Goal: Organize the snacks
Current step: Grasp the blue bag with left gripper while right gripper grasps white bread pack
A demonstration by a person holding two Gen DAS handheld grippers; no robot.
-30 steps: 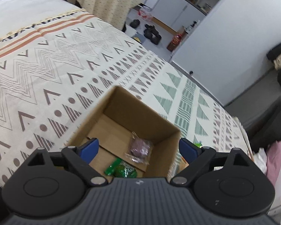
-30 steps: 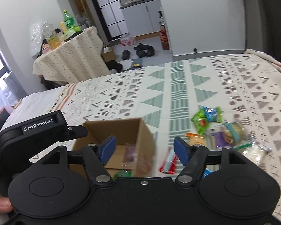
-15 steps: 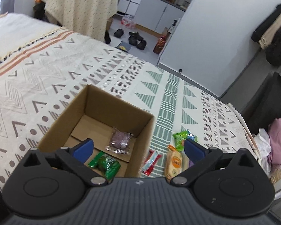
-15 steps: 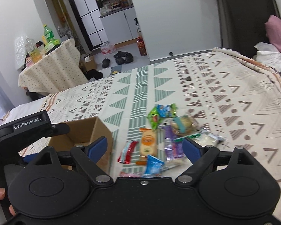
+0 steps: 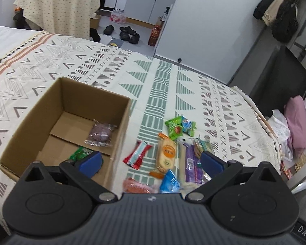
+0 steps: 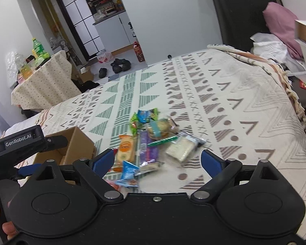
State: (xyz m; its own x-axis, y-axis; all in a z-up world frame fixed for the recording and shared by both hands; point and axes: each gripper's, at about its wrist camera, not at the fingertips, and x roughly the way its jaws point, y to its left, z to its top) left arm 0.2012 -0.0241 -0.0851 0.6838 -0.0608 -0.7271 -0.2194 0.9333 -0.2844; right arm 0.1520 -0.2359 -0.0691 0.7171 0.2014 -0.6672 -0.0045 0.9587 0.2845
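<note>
Both views have swung right over the last second, off the open brown cardboard box (image 5: 71,122) at left and onto the loose pile of crinkly plastic snack packets (image 6: 153,140) mid-frame on the patterned bedspread (image 6: 234,102). A next pick looks likely. The left gripper (image 5: 151,161) and right gripper (image 6: 157,161) gape wide, empty. Two wrapped snacks (image 5: 100,133) lie in the box.

- We see the green packet (image 5: 80,154) in the cardboard box (image 5: 30,122) partly hidden by the left gripper (image 5: 151,161).
- We cannot read the blurred snack (image 6: 144,115) labels.
</note>
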